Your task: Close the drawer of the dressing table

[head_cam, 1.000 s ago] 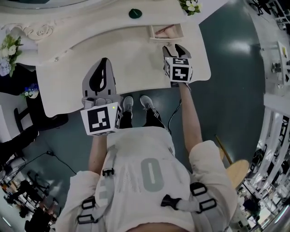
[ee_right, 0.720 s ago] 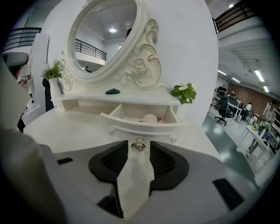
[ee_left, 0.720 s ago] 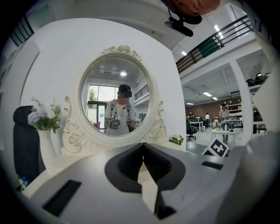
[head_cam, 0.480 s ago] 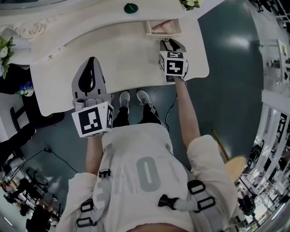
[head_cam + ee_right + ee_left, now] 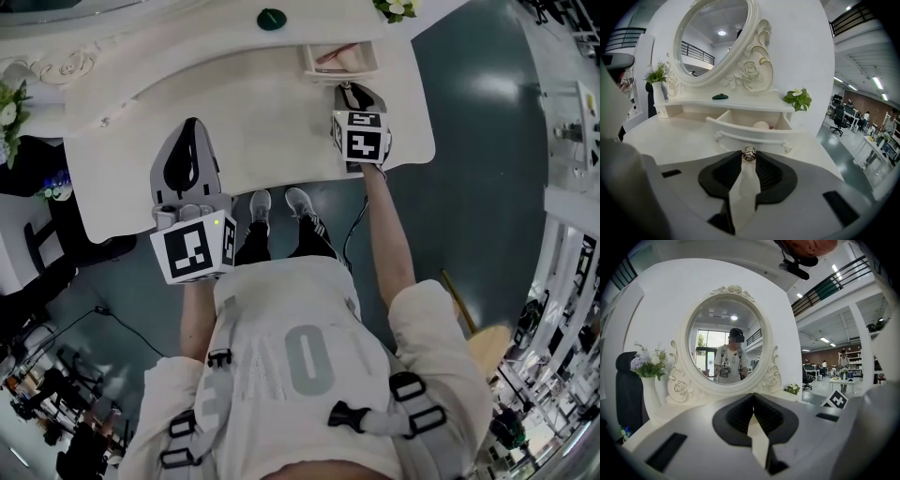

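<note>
Head view: the drawer stands open at the back of the worktop, with the right hand-held gripper at its front. The left hand-held gripper hovers aside.

Left gripper view: jaws together, empty, facing the mirror.

Right gripper view: the jaws have just been closing — now clamped on the knob, so the push in looks ready.

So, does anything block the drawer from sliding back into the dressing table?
Nothing visible does. The drawer stands pulled out, and the pale round thing lies inside it, behind its front. The space behind the drawer is hidden, so I cannot judge that part.
</note>
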Tool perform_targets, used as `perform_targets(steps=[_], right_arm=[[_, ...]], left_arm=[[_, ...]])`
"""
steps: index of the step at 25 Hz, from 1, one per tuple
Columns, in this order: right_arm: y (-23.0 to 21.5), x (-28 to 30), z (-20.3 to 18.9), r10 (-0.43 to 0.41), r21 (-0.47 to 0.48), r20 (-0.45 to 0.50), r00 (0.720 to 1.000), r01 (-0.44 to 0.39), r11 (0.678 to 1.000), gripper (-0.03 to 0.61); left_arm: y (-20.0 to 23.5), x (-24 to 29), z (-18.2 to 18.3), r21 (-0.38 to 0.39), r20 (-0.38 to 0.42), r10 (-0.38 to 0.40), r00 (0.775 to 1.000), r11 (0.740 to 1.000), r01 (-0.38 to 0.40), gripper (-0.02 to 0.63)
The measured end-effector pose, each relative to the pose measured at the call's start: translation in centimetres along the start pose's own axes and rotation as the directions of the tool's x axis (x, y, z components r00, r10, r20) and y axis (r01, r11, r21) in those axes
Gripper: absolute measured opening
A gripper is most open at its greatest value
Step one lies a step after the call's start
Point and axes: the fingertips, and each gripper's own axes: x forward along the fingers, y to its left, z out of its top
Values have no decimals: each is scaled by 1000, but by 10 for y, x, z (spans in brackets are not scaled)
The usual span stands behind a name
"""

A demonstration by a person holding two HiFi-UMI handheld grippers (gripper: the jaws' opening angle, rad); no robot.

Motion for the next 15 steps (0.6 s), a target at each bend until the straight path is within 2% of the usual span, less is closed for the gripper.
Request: perform_targets(steps=[15], right_arm=[[-2,-3,4,-1,-19,15,1000,1,1000,103]], left_arm=[[-1,11,1,-4,-5,-4,1000,1000,4,18]])
